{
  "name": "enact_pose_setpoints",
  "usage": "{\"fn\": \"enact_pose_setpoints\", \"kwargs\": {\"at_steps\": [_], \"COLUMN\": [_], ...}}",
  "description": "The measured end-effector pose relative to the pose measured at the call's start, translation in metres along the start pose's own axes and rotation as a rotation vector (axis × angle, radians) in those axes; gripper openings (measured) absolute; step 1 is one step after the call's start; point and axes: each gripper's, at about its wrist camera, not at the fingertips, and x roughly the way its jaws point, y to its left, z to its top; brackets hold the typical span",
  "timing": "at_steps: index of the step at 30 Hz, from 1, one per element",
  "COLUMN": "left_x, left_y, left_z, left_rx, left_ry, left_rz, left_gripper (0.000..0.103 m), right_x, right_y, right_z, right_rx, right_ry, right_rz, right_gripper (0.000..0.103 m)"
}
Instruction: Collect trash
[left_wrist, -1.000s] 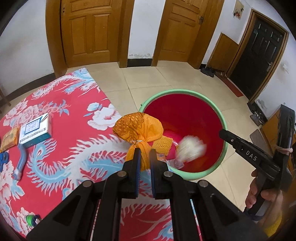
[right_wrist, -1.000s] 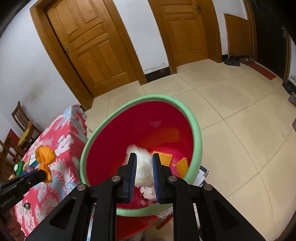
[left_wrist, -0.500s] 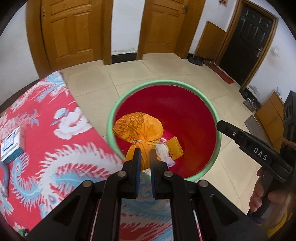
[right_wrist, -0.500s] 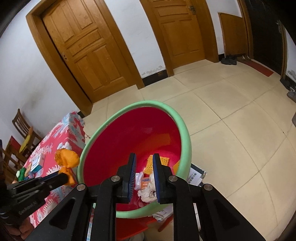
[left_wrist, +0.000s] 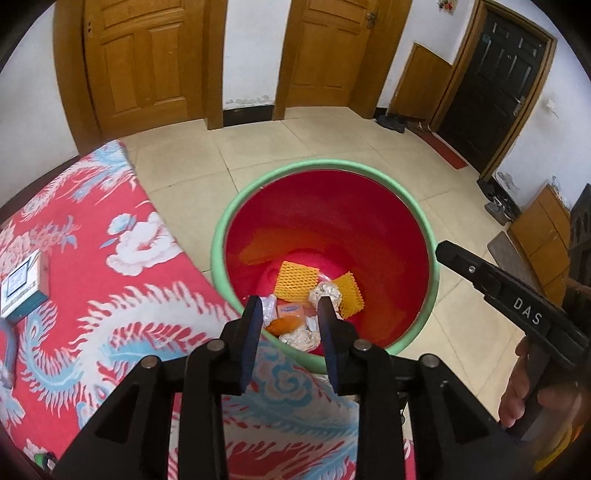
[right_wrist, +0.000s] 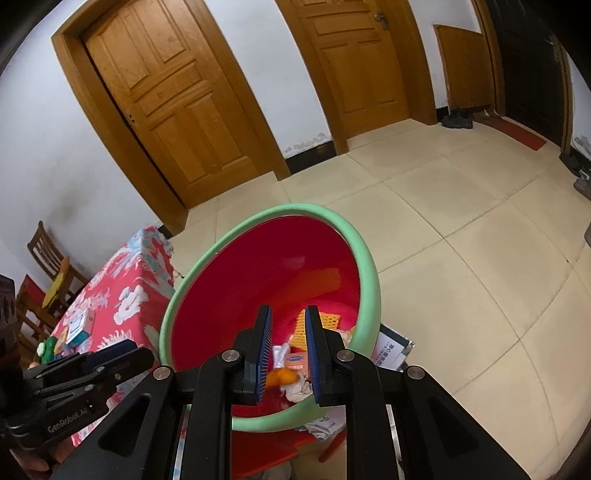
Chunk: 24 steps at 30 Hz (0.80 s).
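The left gripper (left_wrist: 290, 314) has just been opening, nothing between its jaws; the orange bag (left_wrist: 282, 325) lies in the red bucket (left_wrist: 236, 206), low in the picture; the right gripper (right_wrist: 289, 332) is open a crack, empty. If a gripper bumps the rim, the bucket could tip and spill.

Left jaws hide part of the basin's (left_wrist: 430, 236) trash (left_wrist: 295, 321).

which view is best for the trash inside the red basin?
Left wrist: it looks down into the red basin, trash pile spread in view. Right wrist sees the pile mostly hidden behind its own tool's fingers.
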Motion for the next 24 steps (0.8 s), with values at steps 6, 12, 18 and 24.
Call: {"fn": "enact_pose_setpoints", "kwargs": {"at_steps": [6,12,18,24], "left_x": [-0.020,-0.049,-0.078,-0.109], "left_y": [0.020,0.052,0.083,0.123], "left_z": [-0.008,-0.021,-0.035,-0.046], "left_rx": [-0.044,-0.121,-0.181,-0.232], "left_ry": [-0.023,-0.058,-0.097,-0.118], "left_rz": [0.048,0.107,0.170,0.270], "left_gripper": [0.030,0.030,0.030,0.030], "right_x": [-0.011,-0.026,-0.037,-0.044], "right_y": [0.007,0.023,0.040,0.058], "right_z": [-0.003,-0.009,-0.016,-0.023], "right_rx": [-0.011,-0.037,-0.066,-0.090], "right_ry": [-0.005,-0.018,-0.026,-0.032], "right_rz": [0.028,0.059,0.089,0.109], "right_gripper": [0.021,0.030,0.039,0.040]}}
